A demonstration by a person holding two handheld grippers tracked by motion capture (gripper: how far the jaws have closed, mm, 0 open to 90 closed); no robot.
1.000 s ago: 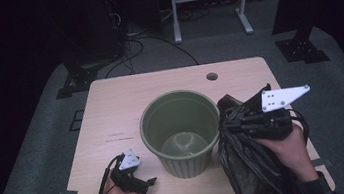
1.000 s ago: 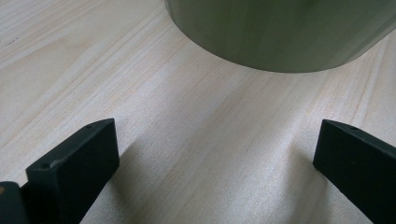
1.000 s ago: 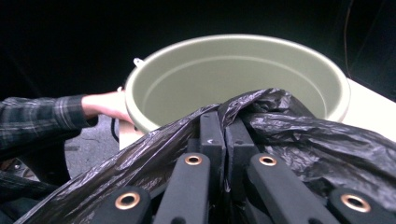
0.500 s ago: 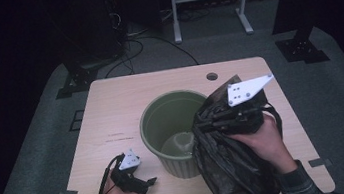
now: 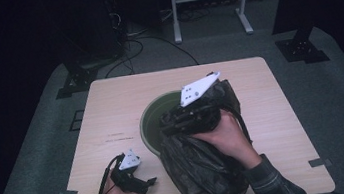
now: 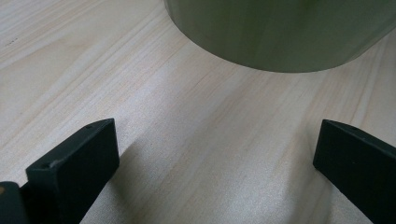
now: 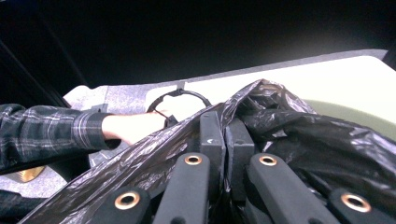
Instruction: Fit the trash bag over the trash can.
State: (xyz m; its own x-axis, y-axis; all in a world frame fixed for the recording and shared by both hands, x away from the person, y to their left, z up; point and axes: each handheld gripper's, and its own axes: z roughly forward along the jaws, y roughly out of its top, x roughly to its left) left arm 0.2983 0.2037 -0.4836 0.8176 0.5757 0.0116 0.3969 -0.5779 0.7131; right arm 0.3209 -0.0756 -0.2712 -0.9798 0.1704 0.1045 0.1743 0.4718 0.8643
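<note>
Right gripper [image 5: 183,118], jaws clamped on the black bag [image 5: 205,173], has carried it from 3 o'clock onto the green bin [image 5: 149,125] rim, lining next; left gripper [image 5: 143,184] parked, jaws apart.

You are in a dark lab or studio: beyond your right gripper [image 5: 176,121], past the pale wooden surface [image 5: 112,115], stand equipment stands [image 5: 208,1], floor cables [image 5: 142,40] and grey carpet [image 5: 42,119].

Round green plastic bin [image 5: 150,122] mostly hidden behind crumpled black plastic bag [image 5: 205,173], right rim covered; bag bottom cut off by frame edge. Left gripper view crops bin top. Right gripper [image 7: 225,122] fingertips buried in bag folds.
</note>
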